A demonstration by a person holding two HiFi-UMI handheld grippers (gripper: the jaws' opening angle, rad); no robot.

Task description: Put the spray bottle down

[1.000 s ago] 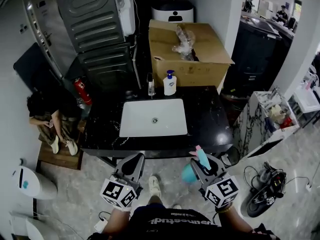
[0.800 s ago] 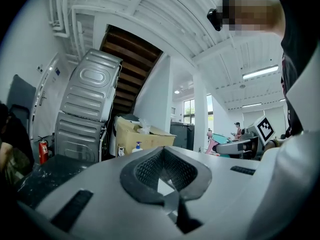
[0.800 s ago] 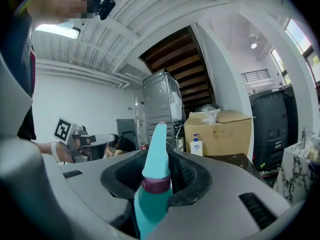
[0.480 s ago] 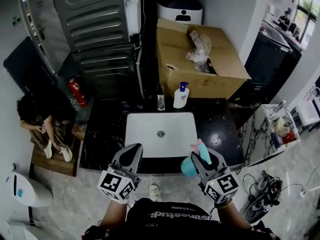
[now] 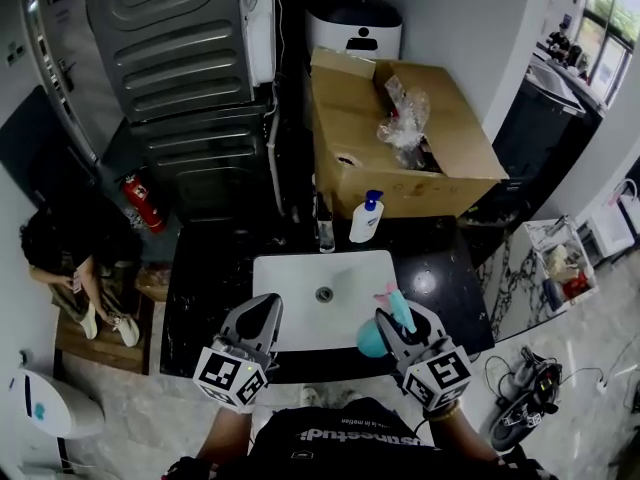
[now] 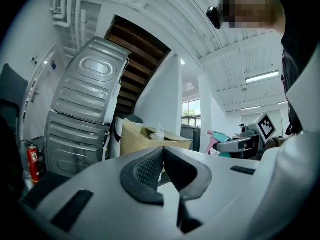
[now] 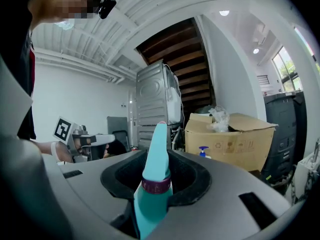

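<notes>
Spray bottle (image 7: 154, 181) is clamped in the right claw (image 5: 396, 320). The jaws squeeze it around the neck, so the teal trigger head pokes up between them, and in the head view the round teal body shows just beside them on the sink side. Grabbing the neck makes sense to me: it's the narrow bit the jaws can wrap around. The weight also hangs underneath, so the bottle looks roughly upright and should be easy to stand on its base. It's up in the air at the front of the black counter (image 5: 205, 288), lined up with the near right corner of the white sink (image 5: 300, 268), and as far as I can tell it's touching neither. Left claw (image 5: 262, 316) is pinched closed with nothing in it, held level next to the other one, basically parked out of the way. The back of the counter already has a soap pump (image 5: 366, 218) on it, with a big cardboard box (image 5: 420, 168) behind. My guess is the open dark patch right of the sink is the obvious landing spot. Bottle isn't set down yet.
</notes>
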